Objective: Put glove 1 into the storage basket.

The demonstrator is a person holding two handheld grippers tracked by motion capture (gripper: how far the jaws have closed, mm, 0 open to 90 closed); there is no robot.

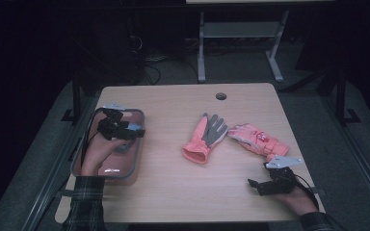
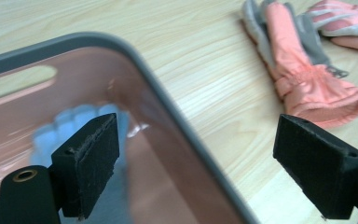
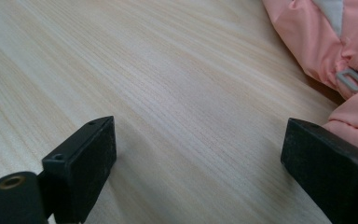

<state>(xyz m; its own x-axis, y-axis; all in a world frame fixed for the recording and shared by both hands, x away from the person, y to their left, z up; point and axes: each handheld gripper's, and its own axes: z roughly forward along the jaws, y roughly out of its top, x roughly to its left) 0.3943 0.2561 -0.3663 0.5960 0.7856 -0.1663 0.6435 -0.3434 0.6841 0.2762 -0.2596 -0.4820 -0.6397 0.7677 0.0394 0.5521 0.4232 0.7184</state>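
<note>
High view: my left gripper (image 1: 125, 129) gapes empty over the pink bin (image 1: 137, 166), right gripper (image 1: 262, 185) splayed beside the far glove (image 1: 257, 138) on the counter (image 1: 173, 192), whose slack cuff could snag

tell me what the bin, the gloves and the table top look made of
Bin: glossy see-through pink plastic with a grey rim, judging by the reflections.
Gloves: padded pink fabric, probably nylon; one has a grey palm, seemingly suede-like.
Table top: pale matte wood-grain, possibly laminate.

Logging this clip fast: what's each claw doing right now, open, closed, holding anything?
Left claw: open, empty, over the pink bin's rim.
Right claw: open, empty, above the table beside a pink glove.
</note>
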